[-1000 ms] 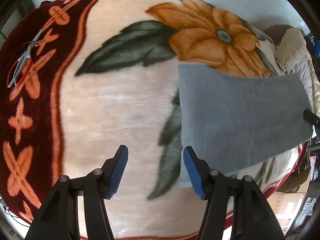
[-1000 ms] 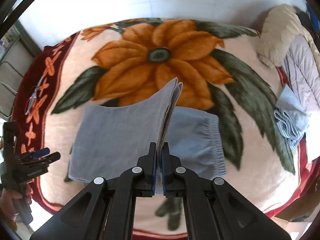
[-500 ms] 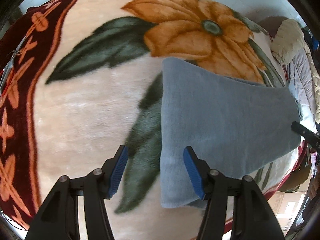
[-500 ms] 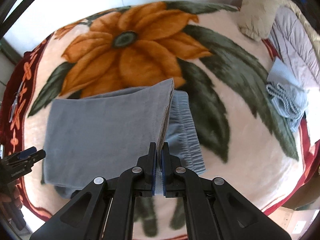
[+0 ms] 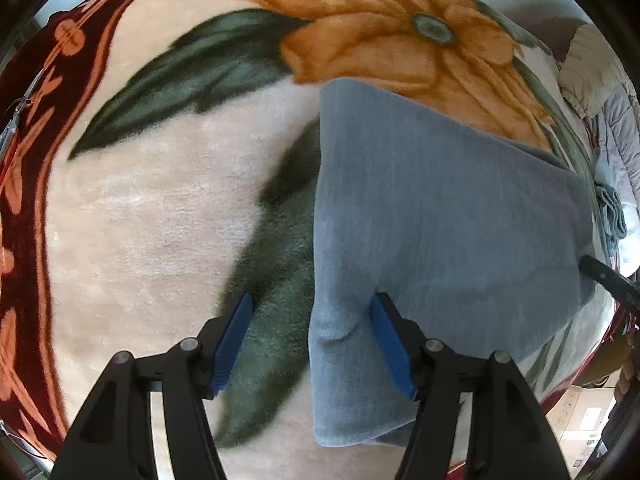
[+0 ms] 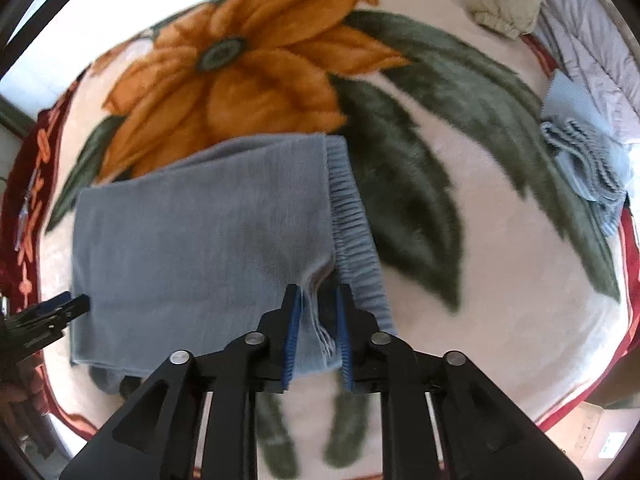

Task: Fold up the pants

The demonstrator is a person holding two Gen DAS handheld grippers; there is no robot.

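Observation:
The grey-blue pants [image 6: 208,224] lie folded flat on the flowered blanket [image 6: 500,240], with the ribbed waistband [image 6: 352,224] at their right edge. My right gripper [image 6: 317,312] is open, its blue pads either side of the near right corner of the top layer, which lies loose between them. In the left wrist view the pants [image 5: 432,216] fill the right half. My left gripper [image 5: 312,316] is open and empty, straddling their folded left edge near the front corner. The right gripper's tip [image 5: 600,272] shows at the far right.
A folded pale blue garment [image 6: 584,148] lies at the blanket's right edge. A beige pillow [image 6: 504,0] and a grey quilt [image 6: 592,40] sit at the back right. The blanket's dark red border [image 5: 28,184] runs along the left. Cardboard boxes [image 5: 580,420] stand below the bed.
My right gripper has lowered the lifted pant layer onto the rest and opened, letting it go. My left gripper has moved right, over the folded edge, still open.

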